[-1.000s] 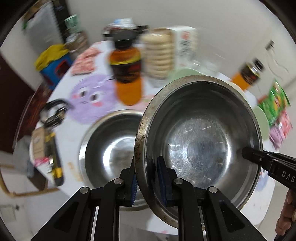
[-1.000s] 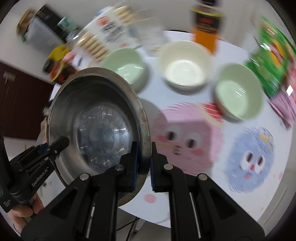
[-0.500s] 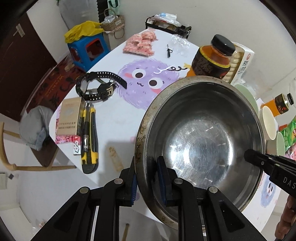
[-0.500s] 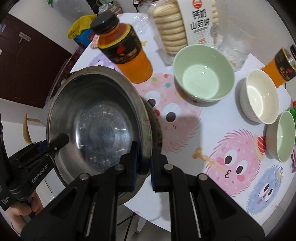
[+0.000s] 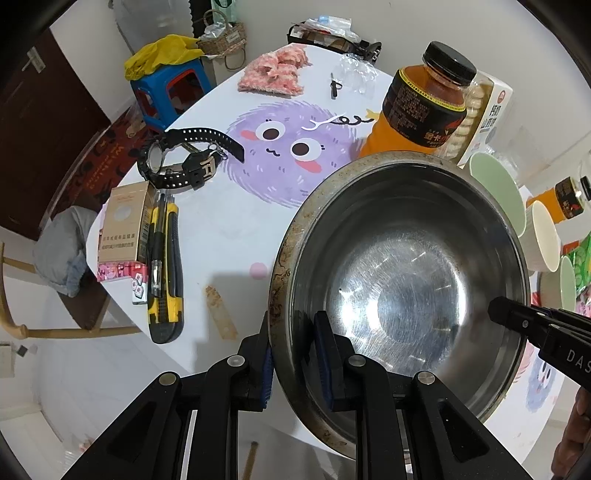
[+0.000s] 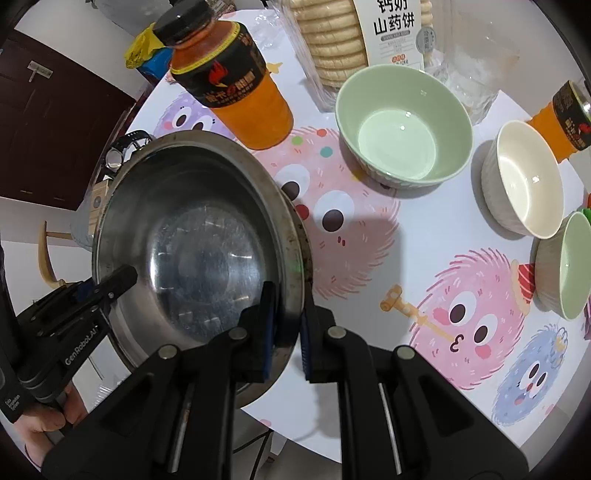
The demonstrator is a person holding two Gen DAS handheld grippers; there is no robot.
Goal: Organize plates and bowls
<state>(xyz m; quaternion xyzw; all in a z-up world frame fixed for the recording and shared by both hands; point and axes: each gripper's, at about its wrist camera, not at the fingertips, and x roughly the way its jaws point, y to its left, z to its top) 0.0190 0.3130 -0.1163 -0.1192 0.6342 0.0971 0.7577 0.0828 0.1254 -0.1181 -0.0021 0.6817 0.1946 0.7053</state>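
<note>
We clamp the jaws of the left gripper (image 5: 293, 354) and the right gripper (image 6: 286, 325) on opposite rims of the wide, scuffed stainless-steel basin (image 5: 402, 280), so its weight is shared and it hangs level above the near edge of the white cartoon-printed bench (image 6: 369, 266). A second steel rim appears beneath. Beyond stand the pale green ceramic bowl (image 6: 404, 125), cream ceramic bowl (image 6: 524, 177) and orange drink bottle (image 6: 236, 88).

orange drink bottle (image 6: 236, 92), biscuit pack (image 6: 354, 33), wristwatch (image 5: 184, 158), yellow utility knife (image 5: 166, 277), blue stool (image 5: 170, 88)

a home: cluttered dining table (image 5: 229, 236), snacks (image 6: 332, 40), stool (image 5: 166, 88).
</note>
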